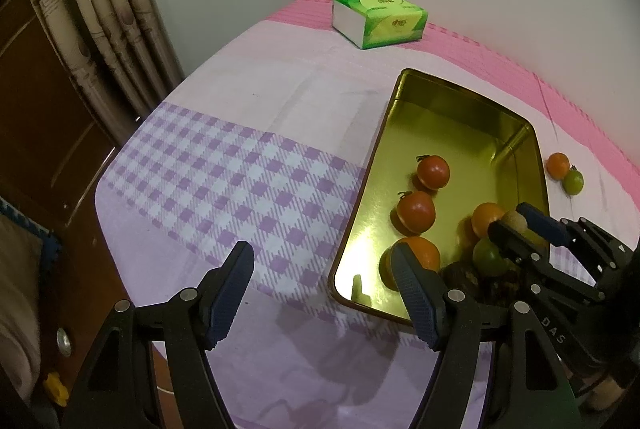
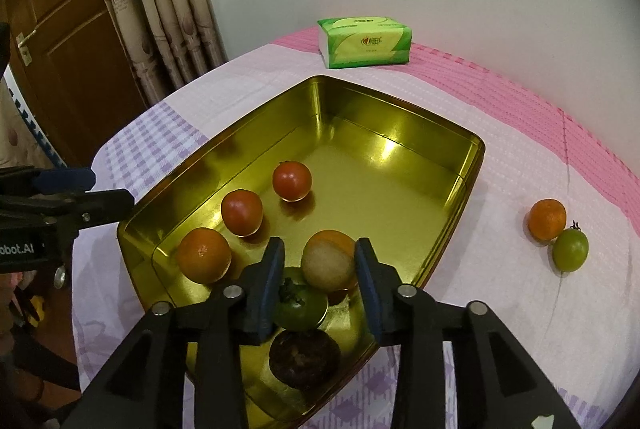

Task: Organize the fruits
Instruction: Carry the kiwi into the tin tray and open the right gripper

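Right wrist view: right tool (image 2: 320, 269) spread around pale fruit (image 2: 327, 266) above tin (image 2: 400, 133), not pinching. Left tool (image 1: 322, 293) spread, empty. Tissue pack (image 2: 365, 41) behind on table (image 2: 500, 149).

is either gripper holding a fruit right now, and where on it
Left gripper is open and holds nothing. Right gripper brackets the tan round fruit at its sides, but contact cannot be told.

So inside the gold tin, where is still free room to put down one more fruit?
The far half of the gold tin, beyond the red tomatoes, is bare. The near end is crowded: oranges, green tomato, dark fruit, right gripper.
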Available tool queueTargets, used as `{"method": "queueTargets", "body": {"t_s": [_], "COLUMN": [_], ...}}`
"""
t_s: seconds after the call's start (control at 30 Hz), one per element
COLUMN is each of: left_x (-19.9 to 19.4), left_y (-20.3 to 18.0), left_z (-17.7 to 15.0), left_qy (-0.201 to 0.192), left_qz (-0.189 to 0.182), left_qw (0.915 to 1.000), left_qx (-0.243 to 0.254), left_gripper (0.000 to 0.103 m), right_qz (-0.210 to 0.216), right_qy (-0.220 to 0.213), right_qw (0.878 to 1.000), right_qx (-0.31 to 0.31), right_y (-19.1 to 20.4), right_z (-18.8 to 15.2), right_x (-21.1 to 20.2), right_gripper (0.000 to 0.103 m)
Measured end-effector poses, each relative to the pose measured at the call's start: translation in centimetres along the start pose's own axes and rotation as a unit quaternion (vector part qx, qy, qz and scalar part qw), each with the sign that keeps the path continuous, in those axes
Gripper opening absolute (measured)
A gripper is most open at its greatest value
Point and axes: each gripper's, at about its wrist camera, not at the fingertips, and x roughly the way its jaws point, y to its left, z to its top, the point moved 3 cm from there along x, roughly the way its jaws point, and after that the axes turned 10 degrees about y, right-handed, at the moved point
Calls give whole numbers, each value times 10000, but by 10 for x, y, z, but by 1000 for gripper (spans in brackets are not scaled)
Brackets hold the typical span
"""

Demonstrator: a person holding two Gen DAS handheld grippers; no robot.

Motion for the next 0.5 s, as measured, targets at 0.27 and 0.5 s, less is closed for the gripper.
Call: {"method": "queueTargets", "body": {"t_s": [0.27,0.5], "left_x": [0,1], "left_y": [-1,-1], "left_z": [0,0], "left_qy": [-11,-7], "left_qz": [-4,-7], "left_qw": [10000,10000], "left_qx": [4,1], "left_gripper": [72,72], "right_qz": [-11,-291], "right_qy": [-210,-461], "right_qw": [9998,9975], "right_qx": [57,451], "right_y": [-4,-43], "right_z": [0,-12], "right_x": [-17,-43], "right_gripper": [41,48]}}
